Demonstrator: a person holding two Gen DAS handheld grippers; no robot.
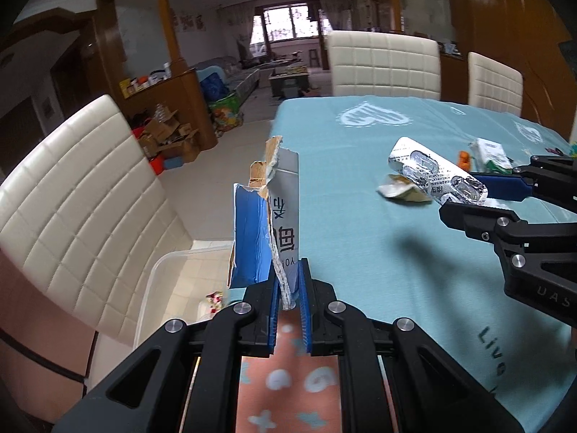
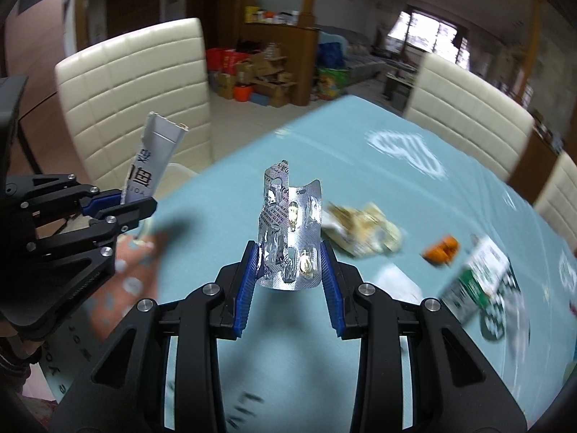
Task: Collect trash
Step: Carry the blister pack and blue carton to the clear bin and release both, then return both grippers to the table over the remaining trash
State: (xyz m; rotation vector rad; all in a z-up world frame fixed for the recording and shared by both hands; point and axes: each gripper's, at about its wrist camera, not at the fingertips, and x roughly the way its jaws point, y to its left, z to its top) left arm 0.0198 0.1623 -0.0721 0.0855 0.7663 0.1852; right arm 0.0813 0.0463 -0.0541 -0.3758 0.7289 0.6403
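Left gripper clenched on torn blue-and-silver carton piece, printed with large Chinese characters, held upright over left edge of desk. Right gripper grasping bent silver blister pack, fine print unreadable, raised above teal cloth. Lying on desk: crumpled wrapper, orange item, green-and-white box. Clear plastic bin beside left edge, holding one small colourful piece.
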